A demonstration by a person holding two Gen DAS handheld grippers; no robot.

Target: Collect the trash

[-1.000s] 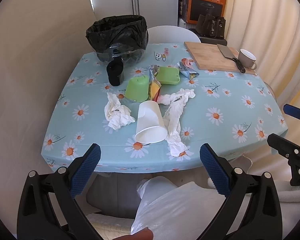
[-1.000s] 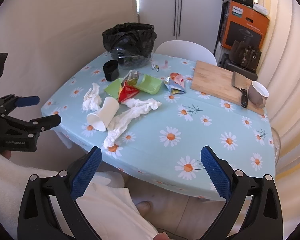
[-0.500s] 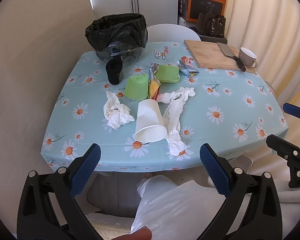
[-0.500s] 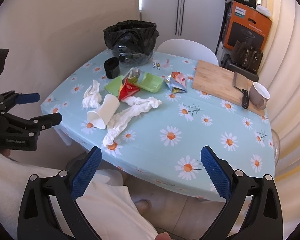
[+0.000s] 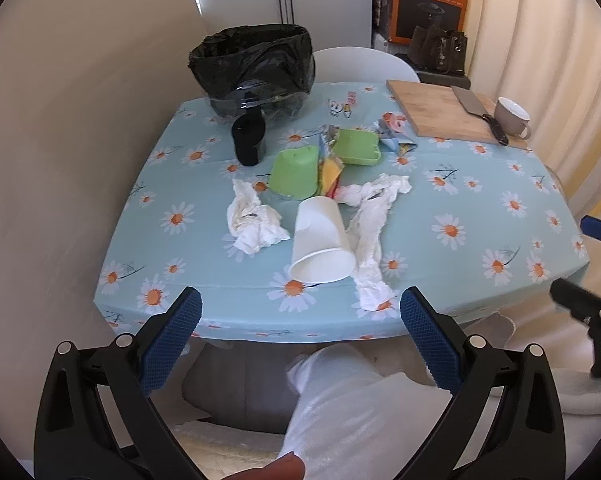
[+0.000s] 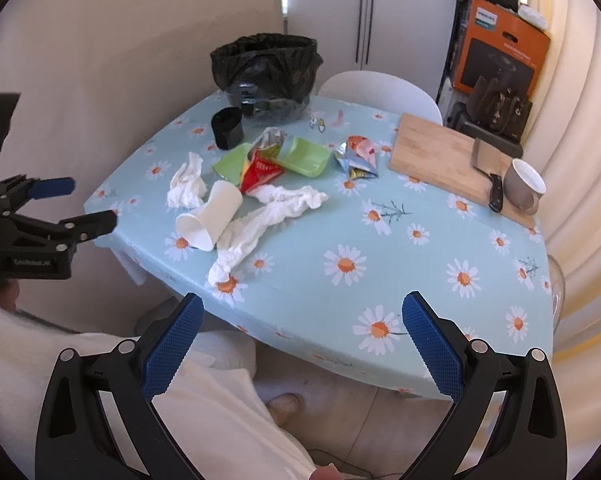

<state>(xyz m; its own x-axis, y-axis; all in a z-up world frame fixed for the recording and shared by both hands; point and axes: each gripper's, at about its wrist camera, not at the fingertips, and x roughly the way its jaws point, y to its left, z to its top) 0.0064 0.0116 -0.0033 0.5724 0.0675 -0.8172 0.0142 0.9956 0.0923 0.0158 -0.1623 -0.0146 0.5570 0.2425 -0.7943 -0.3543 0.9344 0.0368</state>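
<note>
Trash lies on a daisy-print table: a tipped white paper cup, a crumpled tissue, a long twisted tissue, a red and yellow snack wrapper and a foil wrapper. A bin with a black liner stands at the far left corner. My left gripper is open, held before the near edge. My right gripper is open too, off the table's near right edge.
Two green plastic dishes and a black cup sit among the trash. A wooden board with a cleaver and a grey mug is at the far right. A white chair stands behind the table.
Both grippers have drifted slightly, so the table sits a little lower in both views. Nothing on the table moved, and both grippers stay open.
</note>
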